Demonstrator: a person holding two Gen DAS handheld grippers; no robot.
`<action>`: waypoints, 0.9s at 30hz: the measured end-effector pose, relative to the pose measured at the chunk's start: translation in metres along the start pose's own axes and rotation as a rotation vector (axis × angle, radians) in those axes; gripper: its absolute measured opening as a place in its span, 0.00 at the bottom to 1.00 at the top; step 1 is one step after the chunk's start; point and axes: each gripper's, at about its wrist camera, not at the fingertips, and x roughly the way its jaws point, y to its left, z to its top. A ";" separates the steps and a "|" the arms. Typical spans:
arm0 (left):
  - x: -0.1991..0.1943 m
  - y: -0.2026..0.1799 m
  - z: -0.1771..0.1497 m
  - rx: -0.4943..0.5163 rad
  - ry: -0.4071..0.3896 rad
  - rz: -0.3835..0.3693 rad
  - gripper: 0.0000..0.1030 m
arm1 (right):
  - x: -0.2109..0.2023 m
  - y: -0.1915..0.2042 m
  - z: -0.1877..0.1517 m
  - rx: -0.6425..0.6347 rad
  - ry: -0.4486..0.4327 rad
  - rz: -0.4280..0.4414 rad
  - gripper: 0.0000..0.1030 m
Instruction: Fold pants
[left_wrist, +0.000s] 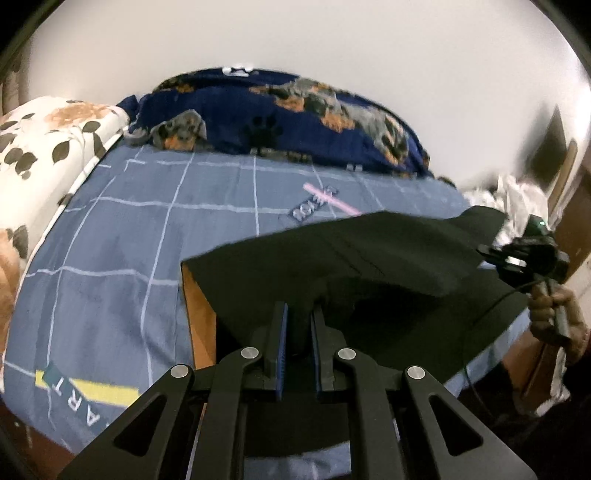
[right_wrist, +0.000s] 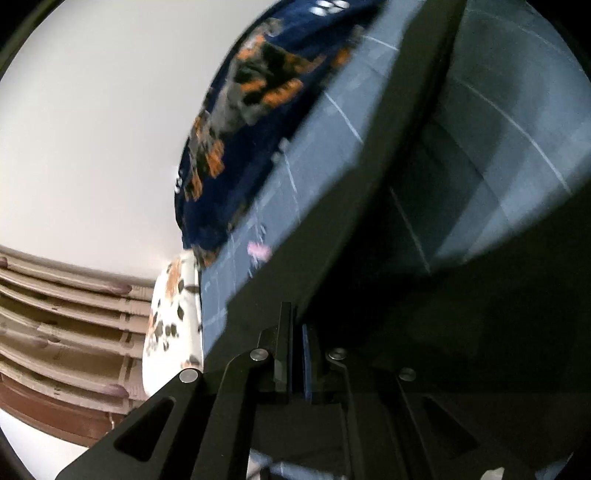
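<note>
The black pants (left_wrist: 369, 258) hang lifted above the blue bed sheet (left_wrist: 129, 229), stretched between both grippers. My left gripper (left_wrist: 299, 314) is shut on a fold of the pants at their near edge. An orange lining (left_wrist: 199, 317) shows at the left edge of the cloth. The right gripper, held in a hand, shows in the left wrist view (left_wrist: 524, 254) at the pants' far right corner. In the right wrist view my right gripper (right_wrist: 299, 325) is shut on the pants (right_wrist: 406, 314), which cover most of the frame.
A navy dog-print blanket (left_wrist: 295, 110) lies along the far side of the bed by the white wall. A white floral pillow (left_wrist: 48, 155) sits at the left. Crumpled white things (left_wrist: 517, 195) lie at the right. A slatted headboard (right_wrist: 66, 325) shows in the right wrist view.
</note>
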 end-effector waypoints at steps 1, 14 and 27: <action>0.000 -0.001 -0.005 0.011 0.012 0.007 0.11 | -0.002 -0.006 -0.008 0.007 0.008 -0.009 0.05; 0.006 -0.002 -0.050 0.055 0.085 0.068 0.13 | 0.001 -0.061 -0.080 0.127 0.074 -0.062 0.05; -0.003 0.028 -0.065 0.023 0.062 0.340 0.74 | 0.009 -0.063 -0.090 0.123 0.112 -0.047 0.05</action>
